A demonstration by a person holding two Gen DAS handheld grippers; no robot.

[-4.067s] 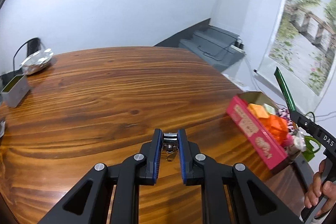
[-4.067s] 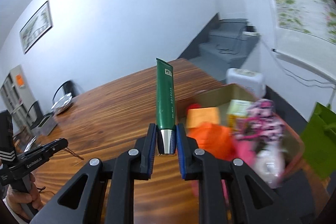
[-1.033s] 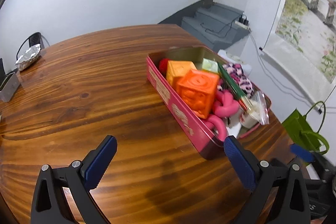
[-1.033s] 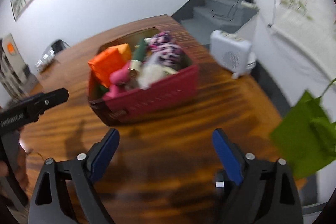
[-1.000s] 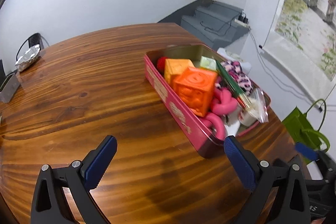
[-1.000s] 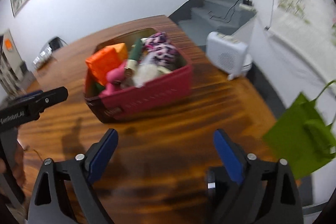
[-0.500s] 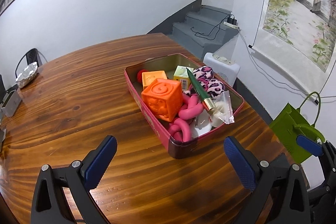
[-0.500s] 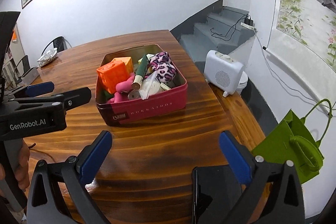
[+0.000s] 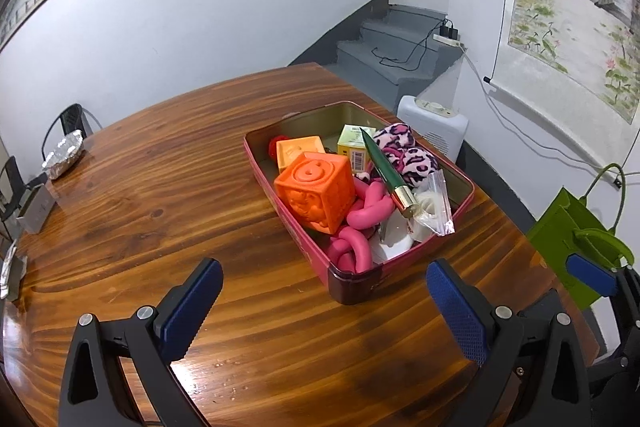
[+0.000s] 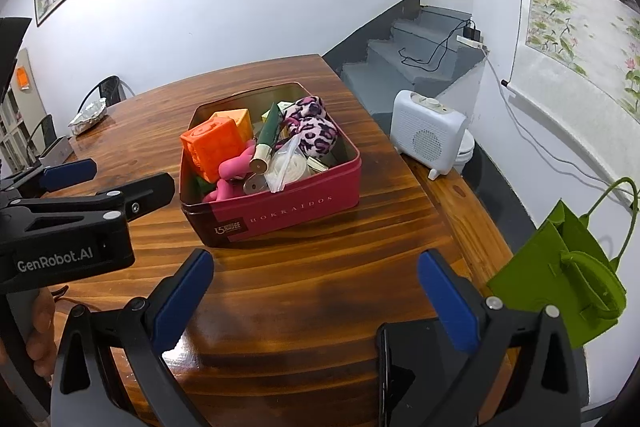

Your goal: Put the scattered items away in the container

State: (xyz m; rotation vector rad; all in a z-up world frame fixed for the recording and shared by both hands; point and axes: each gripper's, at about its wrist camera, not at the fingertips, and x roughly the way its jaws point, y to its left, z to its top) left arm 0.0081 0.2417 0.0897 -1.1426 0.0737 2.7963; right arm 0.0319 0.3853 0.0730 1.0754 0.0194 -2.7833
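**Full tin at frame centre, both grippers empty**

The wooden table [image 9: 140, 187] fills the lower frame. At centre sits the red tin [image 10: 288, 207], packed with an orange cube [image 9: 316, 193], pink rings [image 9: 360, 215] and a green tube [image 9: 384, 167] lying on top. Left gripper [image 9: 324, 303] and right gripper [image 10: 316, 291] hover spread wide, holding nothing.

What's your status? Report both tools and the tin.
Left tool open, empty. Right tool open, empty. Green tube lies in the red tin. Nothing blocking.
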